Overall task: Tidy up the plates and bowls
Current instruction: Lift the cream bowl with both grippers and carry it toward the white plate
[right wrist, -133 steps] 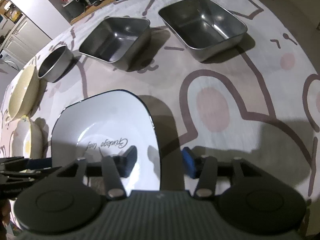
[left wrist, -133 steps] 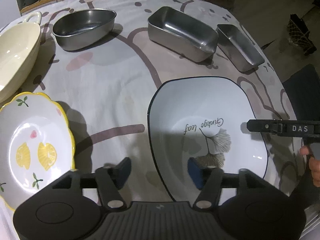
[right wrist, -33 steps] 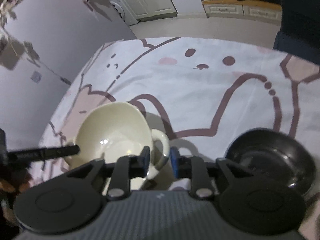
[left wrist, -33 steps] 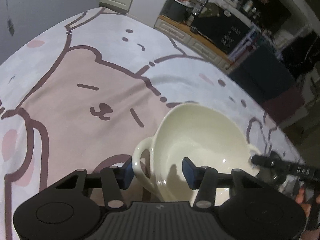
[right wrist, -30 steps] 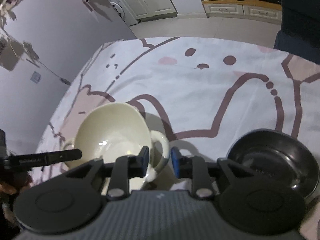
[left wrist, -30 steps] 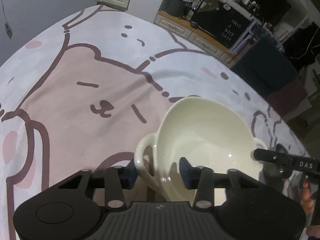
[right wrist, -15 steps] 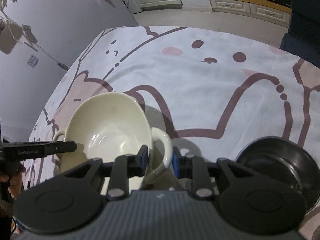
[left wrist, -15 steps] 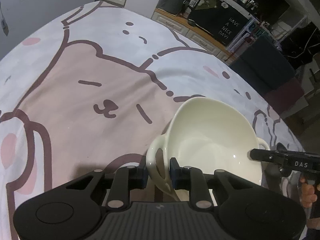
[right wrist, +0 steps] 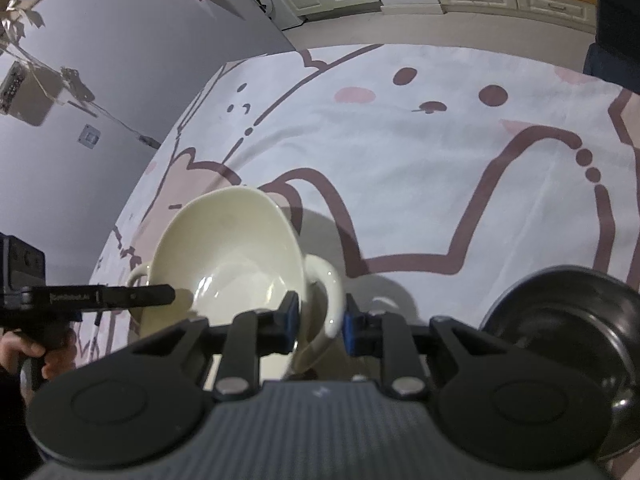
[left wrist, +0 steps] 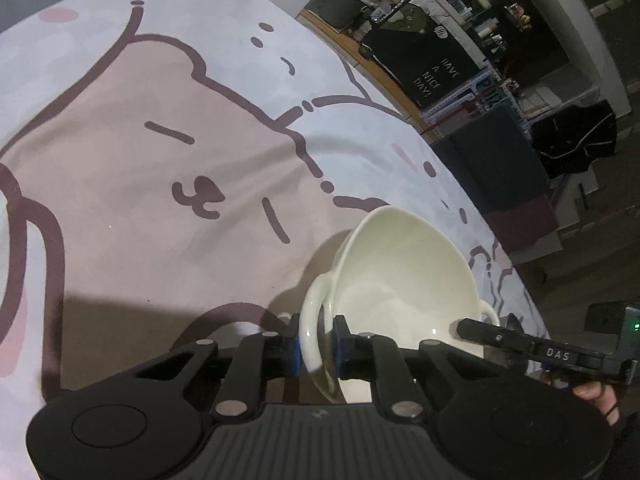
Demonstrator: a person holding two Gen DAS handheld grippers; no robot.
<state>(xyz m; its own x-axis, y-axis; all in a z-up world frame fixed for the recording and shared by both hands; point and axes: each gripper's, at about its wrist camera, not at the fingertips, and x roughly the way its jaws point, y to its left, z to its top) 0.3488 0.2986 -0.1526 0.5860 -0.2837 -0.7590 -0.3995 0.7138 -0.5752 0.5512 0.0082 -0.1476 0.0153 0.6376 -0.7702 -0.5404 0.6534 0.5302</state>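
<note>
A cream two-handled bowl (left wrist: 400, 280) is held between both grippers above the bear-print tablecloth (left wrist: 160, 160). My left gripper (left wrist: 317, 347) is shut on one loop handle. My right gripper (right wrist: 320, 320) is shut on the other loop handle, and the bowl (right wrist: 232, 256) shows tilted in the right wrist view. The right gripper's finger shows at the bowl's far side in the left wrist view (left wrist: 520, 340). The left gripper's finger shows in the right wrist view (right wrist: 112, 296).
A dark steel bowl (right wrist: 560, 328) sits on the cloth just right of my right gripper. The table edge (right wrist: 160, 152) runs along the left, with a grey wall beyond. Kitchen shelves and a dark chair (left wrist: 500, 152) stand past the far edge.
The left gripper has closed from open onto the bowl's handle. The bowl has lifted and tilted, and both views have moved closer over the cloth.
</note>
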